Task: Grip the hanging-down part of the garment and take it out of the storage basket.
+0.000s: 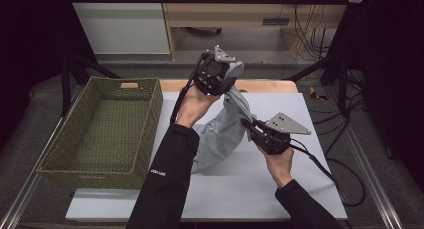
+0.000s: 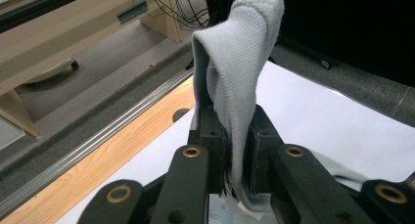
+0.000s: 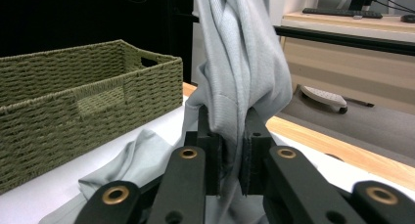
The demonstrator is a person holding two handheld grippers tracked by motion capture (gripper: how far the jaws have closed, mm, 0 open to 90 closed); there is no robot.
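**Two grippers pinch one grey garment above the table**

Two handheld grippers clamp the same light grey garment (image 1: 227,126), each at a different part of it. The left gripper (image 1: 226,78) is raised over the far edge of the table (image 1: 280,189), and its jaws are pressed together on a ribbed edge of the cloth (image 2: 235,87); a fold of that ribbing stands up above the jaws and curls over to one side. The right gripper (image 1: 248,124) sits lower and nearer the person, just beside the hanging cloth, with its jaws closed on a bunched fold (image 3: 235,87) that rises straight up out of the pinch.

Between the two grippers the garment runs as a twisted band, sloping from the left gripper down to the right one. Below the right gripper the rest of the fabric spreads out and lies rumpled on the white tabletop, touching it, partly behind the person's left sleeve (image 1: 167,174).

Well to the left of the left gripper, a green woven basket (image 1: 75,161) sits on the table edge, and in the right gripper view it stands just beyond the cloth's lower folds. A wooden strip (image 2: 112,150) borders the white surface beneath the left gripper.
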